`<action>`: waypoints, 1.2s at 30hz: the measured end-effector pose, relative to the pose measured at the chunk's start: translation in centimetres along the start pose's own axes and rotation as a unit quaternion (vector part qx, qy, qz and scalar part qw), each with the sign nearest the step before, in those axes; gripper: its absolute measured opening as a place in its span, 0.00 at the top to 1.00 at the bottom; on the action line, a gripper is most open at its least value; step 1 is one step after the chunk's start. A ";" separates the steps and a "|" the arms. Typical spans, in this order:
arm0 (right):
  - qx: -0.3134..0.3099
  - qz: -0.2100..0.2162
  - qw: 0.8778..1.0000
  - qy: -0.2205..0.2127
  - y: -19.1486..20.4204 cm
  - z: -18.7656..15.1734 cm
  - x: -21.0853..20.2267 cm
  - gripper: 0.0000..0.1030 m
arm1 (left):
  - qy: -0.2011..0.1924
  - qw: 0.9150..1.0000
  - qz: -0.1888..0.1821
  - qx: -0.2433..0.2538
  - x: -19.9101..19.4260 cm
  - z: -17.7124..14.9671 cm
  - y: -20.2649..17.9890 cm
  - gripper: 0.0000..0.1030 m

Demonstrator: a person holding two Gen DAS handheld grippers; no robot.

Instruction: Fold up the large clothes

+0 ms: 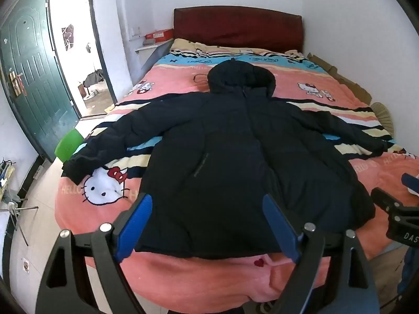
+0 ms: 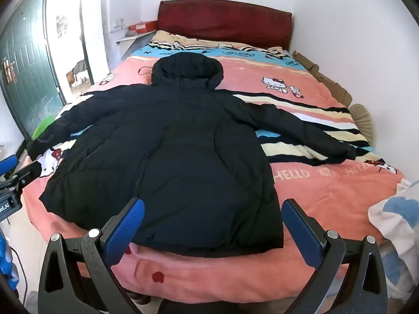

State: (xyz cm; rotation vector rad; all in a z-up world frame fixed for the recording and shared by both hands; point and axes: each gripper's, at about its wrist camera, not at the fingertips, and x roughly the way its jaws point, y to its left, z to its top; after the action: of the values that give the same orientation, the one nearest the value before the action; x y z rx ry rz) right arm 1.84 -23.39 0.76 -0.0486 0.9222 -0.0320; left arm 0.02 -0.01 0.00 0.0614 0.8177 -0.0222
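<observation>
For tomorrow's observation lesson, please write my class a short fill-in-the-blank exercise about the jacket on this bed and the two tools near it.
1. The black hooded jacket lies spread on the blanket with both sleeves stretched ____.
2. Its hood points toward the ____ headboard.
3. The left tool and right tool both have their jaws ____.

Missing words: out; red; open

Black jacket [image 1: 235,144] on a pink, striped cartoon-cat blanket [image 1: 327,89]; dark red headboard [image 1: 235,26].
</observation>
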 end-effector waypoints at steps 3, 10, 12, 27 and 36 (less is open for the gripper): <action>0.000 0.000 1.000 0.001 0.0 0.0 0.1 0.00 | 0.000 1.000 0.002 -0.001 0.0 0.0 -0.1 0.16; 0.000 0.000 1.000 0.002 0.1 -0.1 0.2 0.00 | 0.001 1.000 -0.001 -0.003 0.6 -0.3 -0.9 0.16; 0.000 -0.001 1.000 0.001 0.1 -0.1 0.3 0.00 | 0.004 1.000 -0.009 -0.009 0.4 0.1 -0.1 0.16; 0.000 -0.002 1.000 -0.002 -0.2 -0.1 0.6 0.00 | -0.001 1.000 -0.008 -0.009 0.2 0.1 -0.4 0.16; 0.000 0.000 1.000 -0.003 -0.4 0.0 0.7 0.00 | 0.001 1.000 -0.012 -0.012 0.2 0.2 -0.6 0.16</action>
State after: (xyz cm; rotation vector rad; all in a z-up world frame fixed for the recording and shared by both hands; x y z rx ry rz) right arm 2.21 -23.83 0.22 -0.0487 0.9172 -0.0326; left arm 0.23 -0.66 -0.02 0.0289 0.8215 -0.0338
